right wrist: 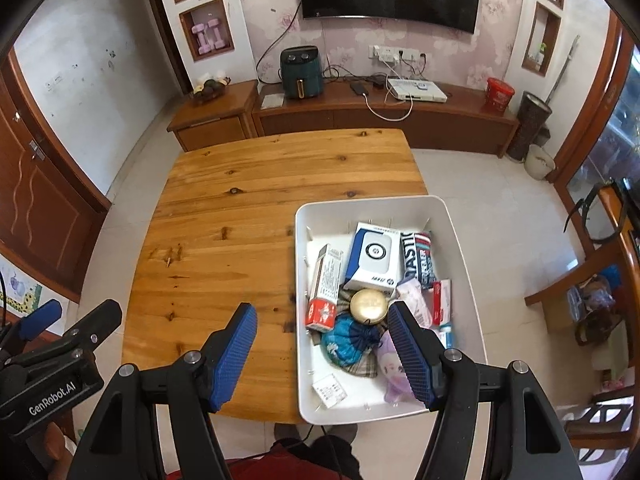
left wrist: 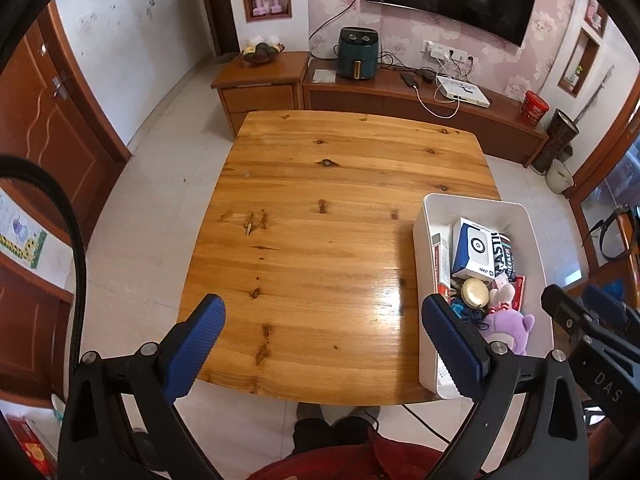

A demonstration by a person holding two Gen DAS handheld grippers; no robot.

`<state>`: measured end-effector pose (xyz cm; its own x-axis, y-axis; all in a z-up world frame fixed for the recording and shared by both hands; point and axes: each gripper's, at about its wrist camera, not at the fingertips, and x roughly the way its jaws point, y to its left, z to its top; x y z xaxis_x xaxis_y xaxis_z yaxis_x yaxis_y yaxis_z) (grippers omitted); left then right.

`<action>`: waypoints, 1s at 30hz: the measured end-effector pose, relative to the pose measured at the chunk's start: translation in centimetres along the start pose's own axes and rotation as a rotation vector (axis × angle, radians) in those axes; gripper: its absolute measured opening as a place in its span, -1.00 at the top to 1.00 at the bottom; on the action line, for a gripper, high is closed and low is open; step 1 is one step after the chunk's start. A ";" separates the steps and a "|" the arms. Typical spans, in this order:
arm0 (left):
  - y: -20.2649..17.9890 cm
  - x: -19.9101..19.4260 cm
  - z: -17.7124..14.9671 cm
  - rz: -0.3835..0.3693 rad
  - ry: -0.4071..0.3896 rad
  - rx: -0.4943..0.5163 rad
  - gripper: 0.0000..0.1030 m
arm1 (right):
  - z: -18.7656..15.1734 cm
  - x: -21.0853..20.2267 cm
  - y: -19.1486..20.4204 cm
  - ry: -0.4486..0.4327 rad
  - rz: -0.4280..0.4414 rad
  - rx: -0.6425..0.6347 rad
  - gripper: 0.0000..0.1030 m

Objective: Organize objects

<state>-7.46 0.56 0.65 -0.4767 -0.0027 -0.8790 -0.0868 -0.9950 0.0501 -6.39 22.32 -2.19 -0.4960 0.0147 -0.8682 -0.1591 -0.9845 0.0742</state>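
A white bin point(right wrist: 460, 240) point(left wrist: 536, 232) sits at the right near corner of the wooden table point(right wrist: 224, 240) point(left wrist: 320, 220). Inside lie a white and blue box point(right wrist: 372, 258) point(left wrist: 474, 250), a round gold tin point(right wrist: 368, 306) point(left wrist: 475, 292), a red and white carton point(right wrist: 325, 292), a blue drawstring pouch point(right wrist: 348, 342), a purple plush toy point(left wrist: 510, 328) point(right wrist: 394, 372) and other small items. My left gripper point(left wrist: 324, 344) hangs open above the table's near edge, holding nothing. My right gripper point(right wrist: 322, 350) stands open above the bin's near left part, empty too.
A low wooden TV cabinet point(right wrist: 384, 114) runs along the far wall with a dark green air fryer point(right wrist: 301, 72), cables and a white device. A television hangs above. A person's red clothing point(right wrist: 280, 466) shows below the table's near edge. Chairs point(right wrist: 592, 300) stand at the right.
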 end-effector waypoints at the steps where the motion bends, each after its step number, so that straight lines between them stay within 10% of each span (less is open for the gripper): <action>1: 0.0 0.1 0.0 0.001 0.005 0.000 -0.93 | -0.1 -0.1 0.1 -0.005 -0.006 -0.002 -0.34; 30: -0.9 0.8 -0.3 -0.004 0.025 0.030 -0.92 | -0.2 -0.2 0.0 -0.017 -0.043 -0.016 -0.34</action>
<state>-7.47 1.42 -0.22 -0.4546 -0.0012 -0.8907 -0.1153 -0.9915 0.0602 -6.16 22.28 -2.10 -0.5035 0.0596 -0.8619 -0.1668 -0.9856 0.0293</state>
